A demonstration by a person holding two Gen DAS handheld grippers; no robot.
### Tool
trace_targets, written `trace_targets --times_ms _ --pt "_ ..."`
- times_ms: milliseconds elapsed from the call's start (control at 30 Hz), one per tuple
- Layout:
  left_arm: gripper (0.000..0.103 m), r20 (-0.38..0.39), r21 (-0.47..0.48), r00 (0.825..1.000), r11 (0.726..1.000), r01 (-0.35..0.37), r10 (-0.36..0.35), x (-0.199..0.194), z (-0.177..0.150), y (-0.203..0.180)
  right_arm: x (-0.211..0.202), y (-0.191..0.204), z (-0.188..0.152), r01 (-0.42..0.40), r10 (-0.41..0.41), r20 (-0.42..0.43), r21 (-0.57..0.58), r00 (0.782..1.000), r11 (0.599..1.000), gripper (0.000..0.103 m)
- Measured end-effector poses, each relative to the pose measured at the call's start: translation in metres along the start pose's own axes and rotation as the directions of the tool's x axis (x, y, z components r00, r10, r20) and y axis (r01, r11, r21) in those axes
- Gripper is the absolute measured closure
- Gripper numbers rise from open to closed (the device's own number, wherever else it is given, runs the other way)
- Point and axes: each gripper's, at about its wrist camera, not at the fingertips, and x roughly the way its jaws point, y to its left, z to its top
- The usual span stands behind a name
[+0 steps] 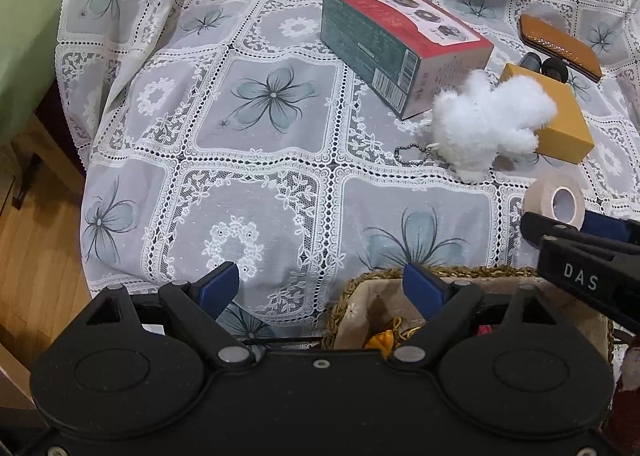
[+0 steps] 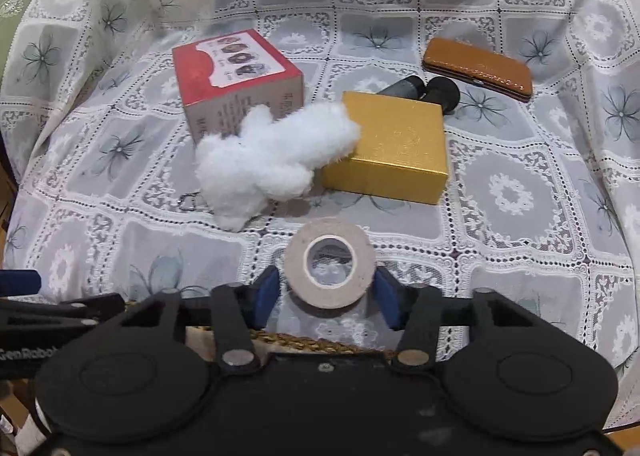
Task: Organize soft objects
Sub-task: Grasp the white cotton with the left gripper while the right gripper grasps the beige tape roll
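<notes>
A: We log the right gripper [image 2: 326,298] wide open, its blue pads either side of the tape roll [image 2: 330,262] but not touching it. It holds nothing.

B: Agreed. The left gripper [image 1: 322,286] is also spread wide and empty, hovering over the near left part of the lace tablecloth [image 1: 256,159], with one finger above the basket [image 1: 372,280] rim.

A: Where do we place the task item?

B: The white plush toy [image 2: 264,161] lies mid-table, beyond the tape. Its far end rests against the gold box [image 2: 394,145], and it sits just in front of the red box [image 2: 236,75]. A bead chain [image 1: 412,155] trails off its left side.

A: Handling notes?

B: We judge it light, fluffy and compressible; the pads should sink into the pile, so slipping seems unlikely, and nothing about it looks fragile. We would take it across the thick middle of the body, not by a limb or the chain, which could swing or snag on the lace.

A: Hazards nearby?

B: The gold box touches it, so a careless close might catch the box edge. The tape roll stands in the right gripper's path; we would go over it.

A: Destination?

B: Probably the lined basket at the near edge; something yellow already lies inside, though we cannot identify it. The brown case [image 2: 478,67] and dark cylinders [image 2: 424,89] at far right look hard, so we leave them.
</notes>
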Motion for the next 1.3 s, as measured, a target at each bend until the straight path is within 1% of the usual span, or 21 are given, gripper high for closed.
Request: trace_targets --times_ms 67,133,333,500,667,800,967,1033,1100,1133,1167,1200,1233,1300 --pt "0.017 0.000 -0.001 1.000 1.000 0.000 0.000 0.000 0.001 -0.001 -0.001 -0.007 0.000 -0.023 0.023 -0.001 0.021 1.000 1.000 0.057" --pt "0.018 -0.002 0.001 1.000 1.000 0.004 -0.004 0.001 0.002 -0.002 -0.002 -0.012 0.000 -0.029 0.029 0.004 0.036 1.000 0.999 0.057" --pt "0.018 0.004 0.017 0.999 0.999 0.035 -0.035 0.002 0.013 -0.015 -0.011 -0.032 0.003 0.021 -0.024 0.045 0.079 0.999 0.997 0.057" --pt "0.018 0.019 0.037 0.997 0.996 0.080 -0.081 0.003 0.028 -0.034 -0.011 -0.054 0.004 0.067 -0.073 0.048 0.120 0.996 0.991 0.057" --pt "0.018 0.055 0.097 0.990 0.987 0.127 -0.132 0.006 0.043 -0.060 -0.009 -0.068 0.003 0.063 -0.070 0.047 0.144 0.996 0.988 0.057" --pt "0.018 0.081 0.148 0.986 0.980 0.134 -0.147 0.012 0.057 -0.077 -0.007 -0.073 0.002 0.046 -0.054 0.049 0.160 0.997 0.986 0.056" --pt "0.018 0.075 0.218 0.988 0.969 0.119 -0.138 0.028 0.069 -0.091 -0.006 -0.076 0.000 0.033 -0.042 0.054 0.169 0.998 0.985 0.056" --pt "0.021 0.068 0.229 0.987 0.965 0.127 -0.146 0.033 0.073 -0.094 -0.005 -0.076 0.001 0.030 -0.040 0.054 0.172 0.998 0.985 0.056" --pt "0.041 0.060 0.221 0.985 0.965 0.142 -0.159 0.037 0.076 -0.094 -0.004 -0.076 0.001 0.029 -0.039 0.053 0.174 0.998 0.984 0.056" --pt "0.041 0.054 0.214 0.985 0.965 0.151 -0.166 0.039 0.078 -0.094 -0.004 -0.076 0.001 0.029 -0.039 0.053 0.175 0.998 0.984 0.056" --pt "0.044 0.044 0.209 0.983 0.964 0.163 -0.176 0.040 0.079 -0.095 -0.004 -0.076 0.001 0.028 -0.038 0.053 0.175 0.998 0.984 0.056" --pt "0.054 0.029 0.203 0.982 0.963 0.178 -0.188 0.041 0.080 -0.095 -0.004 -0.076 0.001 0.028 -0.038 0.053 0.176 0.998 0.984 0.056" --pt "0.058 0.028 0.196 0.982 0.964 0.179 -0.188 0.040 0.079 -0.094 -0.004 -0.076 0.001 0.029 -0.039 0.052 0.178 0.998 0.984 0.056" --pt "0.058 0.031 0.189 0.982 0.966 0.176 -0.185 0.037 0.078 -0.092 -0.003 -0.075 0.001 0.031 -0.040 0.046 0.178 0.998 0.983 0.056"
